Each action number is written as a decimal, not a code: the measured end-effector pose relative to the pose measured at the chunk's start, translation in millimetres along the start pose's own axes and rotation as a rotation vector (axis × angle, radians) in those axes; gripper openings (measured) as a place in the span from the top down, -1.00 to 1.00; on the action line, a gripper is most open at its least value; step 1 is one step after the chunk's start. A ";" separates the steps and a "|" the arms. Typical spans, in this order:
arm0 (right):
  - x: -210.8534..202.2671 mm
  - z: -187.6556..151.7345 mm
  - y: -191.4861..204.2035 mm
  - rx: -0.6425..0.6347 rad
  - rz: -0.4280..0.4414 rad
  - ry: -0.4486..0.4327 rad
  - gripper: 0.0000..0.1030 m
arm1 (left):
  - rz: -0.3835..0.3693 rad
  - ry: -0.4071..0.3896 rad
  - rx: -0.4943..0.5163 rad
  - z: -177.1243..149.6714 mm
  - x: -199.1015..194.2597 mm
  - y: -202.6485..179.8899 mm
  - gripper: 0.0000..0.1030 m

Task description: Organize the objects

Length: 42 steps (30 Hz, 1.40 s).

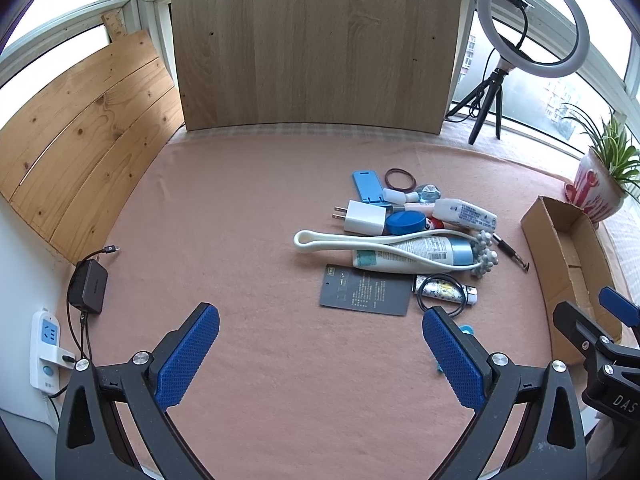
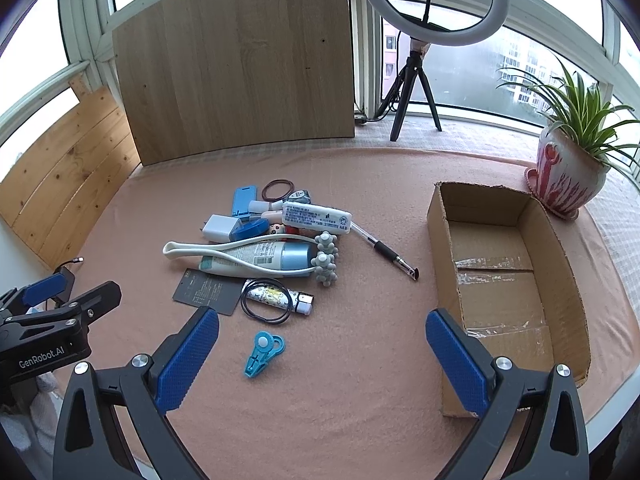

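A heap of small items lies mid-table: a white massager (image 1: 384, 246) (image 2: 248, 254) draped over a blue-capped tube (image 1: 416, 256) (image 2: 260, 258), a white charger plug (image 1: 364, 216) (image 2: 220, 227), a white tube (image 1: 466, 212) (image 2: 316, 218), a dark card (image 1: 366, 290) (image 2: 208, 292), a black pen (image 2: 390, 254) and a light blue clip (image 2: 262, 354). An empty cardboard box (image 2: 560, 264) (image 1: 548, 252) stands to the right. My left gripper (image 1: 320, 340) is open, low and left of the heap. My right gripper (image 2: 322, 344) is open too, between the clip and the box.
A wooden board (image 1: 316, 44) leans at the back, with pine planks (image 1: 80, 132) on the left. A ring light on a tripod (image 2: 434, 4) and a potted plant (image 2: 568, 172) stand at the back right. A power strip (image 1: 46, 344) and black adapter (image 1: 88, 286) lie far left.
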State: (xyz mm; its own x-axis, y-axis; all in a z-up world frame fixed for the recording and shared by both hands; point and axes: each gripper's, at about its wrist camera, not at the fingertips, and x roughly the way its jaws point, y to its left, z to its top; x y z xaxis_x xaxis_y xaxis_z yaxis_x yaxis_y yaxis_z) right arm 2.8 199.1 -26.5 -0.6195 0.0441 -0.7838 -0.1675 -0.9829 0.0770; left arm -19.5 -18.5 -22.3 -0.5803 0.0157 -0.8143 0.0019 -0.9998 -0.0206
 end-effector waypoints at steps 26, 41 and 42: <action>64.3 21.2 -20.0 0.064 0.087 0.122 -0.41 | 0.009 0.042 -0.001 22.6 57.9 10.9 -0.99; 96.0 -4.0 8.4 0.071 0.177 0.279 -0.22 | -0.011 0.109 0.016 20.0 103.9 8.3 -0.90; 95.8 -7.7 10.1 0.067 0.176 0.284 -0.22 | -0.014 0.115 0.019 18.1 106.2 7.1 -0.90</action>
State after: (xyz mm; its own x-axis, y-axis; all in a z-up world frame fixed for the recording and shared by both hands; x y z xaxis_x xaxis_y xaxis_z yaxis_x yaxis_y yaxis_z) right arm -52.4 192.0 -105.6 -0.4065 -0.1862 -0.8945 -0.1331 -0.9565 0.2595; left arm -95.9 -24.2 -98.5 -0.4828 0.0298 -0.8752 -0.0219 -0.9995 -0.0220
